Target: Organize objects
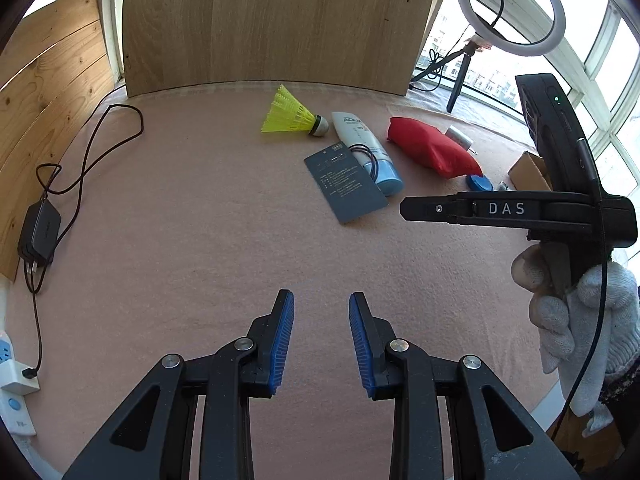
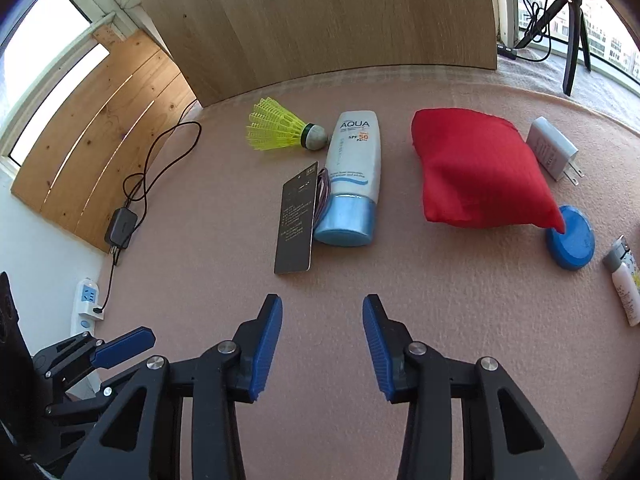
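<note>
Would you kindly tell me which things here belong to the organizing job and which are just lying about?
For the job: shuttlecock, sunscreen tube, dark card, red pouch, blue lid, charger plug.

Lying about: power adapter, power strip, ring light, tripod.

Matt pink felt-like cloth covers the table (image 2: 400,300); glossy plastic sunscreen tube (image 2: 354,168); red woven cloth pouch (image 2: 476,168); grained wood back panel (image 2: 320,12); ribbed blue tong pads (image 2: 266,344).

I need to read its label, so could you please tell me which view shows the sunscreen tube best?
The right wrist view: the tube lies near centre, unobstructed, with the AQUA print and blue cap clear. The left wrist view shows it smaller and farther off, its print only partly legible and its lower part crossed by a hair tie.
</note>
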{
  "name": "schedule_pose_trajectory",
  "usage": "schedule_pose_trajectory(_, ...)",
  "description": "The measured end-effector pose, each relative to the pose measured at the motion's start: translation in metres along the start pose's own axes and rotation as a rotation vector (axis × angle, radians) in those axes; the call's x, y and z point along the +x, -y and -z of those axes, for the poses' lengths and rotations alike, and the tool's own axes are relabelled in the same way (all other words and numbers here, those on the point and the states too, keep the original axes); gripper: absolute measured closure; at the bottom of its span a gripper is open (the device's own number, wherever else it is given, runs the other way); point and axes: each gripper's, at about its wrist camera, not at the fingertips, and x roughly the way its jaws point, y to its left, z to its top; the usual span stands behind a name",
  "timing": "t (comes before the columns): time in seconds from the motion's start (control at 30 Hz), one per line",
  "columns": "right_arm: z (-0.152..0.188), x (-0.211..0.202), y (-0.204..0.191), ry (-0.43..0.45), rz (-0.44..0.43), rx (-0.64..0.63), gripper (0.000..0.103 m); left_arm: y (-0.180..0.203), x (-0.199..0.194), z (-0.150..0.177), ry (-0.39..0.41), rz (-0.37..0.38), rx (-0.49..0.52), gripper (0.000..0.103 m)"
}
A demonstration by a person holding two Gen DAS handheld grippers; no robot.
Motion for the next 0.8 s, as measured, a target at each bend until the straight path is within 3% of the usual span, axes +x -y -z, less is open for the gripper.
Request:
schedule_pose_trajectory(0.27, -0.011, 0.034, -0.002, -0.044, -0.021, 0.067, 0.075, -0.022, -0.001, 0.005, -0.01, -0.008, -0.021, 0.072)
schedule_pose_trajectory(0.8, -0.027, 0.052, -0.008, -0.057, -0.026, 0.068, 0.093, -0.025, 0.003, 0.009, -0.021, -0.008, -0.036, 0.072)
